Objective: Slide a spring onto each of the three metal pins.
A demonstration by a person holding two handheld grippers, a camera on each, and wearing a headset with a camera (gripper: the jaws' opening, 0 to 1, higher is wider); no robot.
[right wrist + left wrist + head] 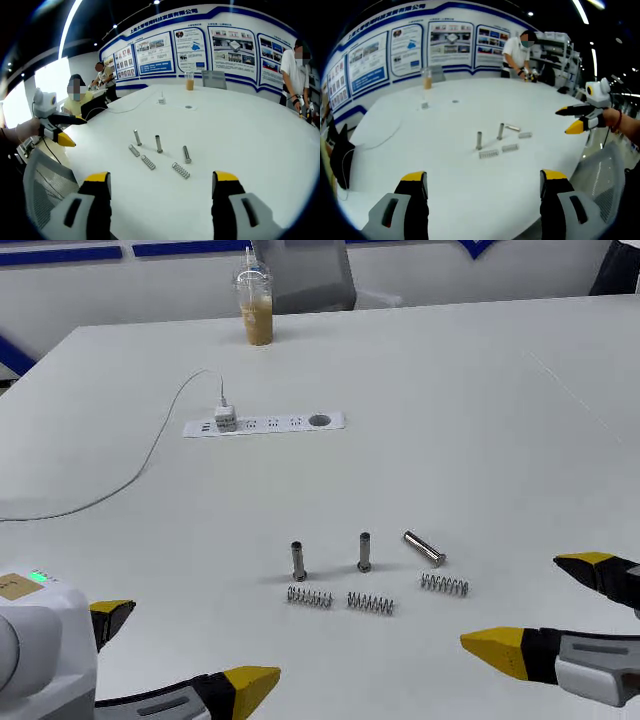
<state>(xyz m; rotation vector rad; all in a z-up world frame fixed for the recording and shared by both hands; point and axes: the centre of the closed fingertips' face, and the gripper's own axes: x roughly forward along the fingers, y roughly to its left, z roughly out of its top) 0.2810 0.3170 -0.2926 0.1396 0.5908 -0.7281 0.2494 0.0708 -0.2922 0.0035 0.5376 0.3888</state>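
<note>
The yellow-tipped left claw and right claw gape empty; ahead, small coiled metal springs look light, squashy: pinch gently mid-coil.

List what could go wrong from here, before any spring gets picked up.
1. The left pin and middle pin stand unsupported, close together; the open left gripper or right gripper reaching in could topple one.
2. The right pin lies on its side and may roll across the smooth table if nudged.
3. The middle spring, like the others, lies flat and thin; wide jaws might flick it away.
</note>
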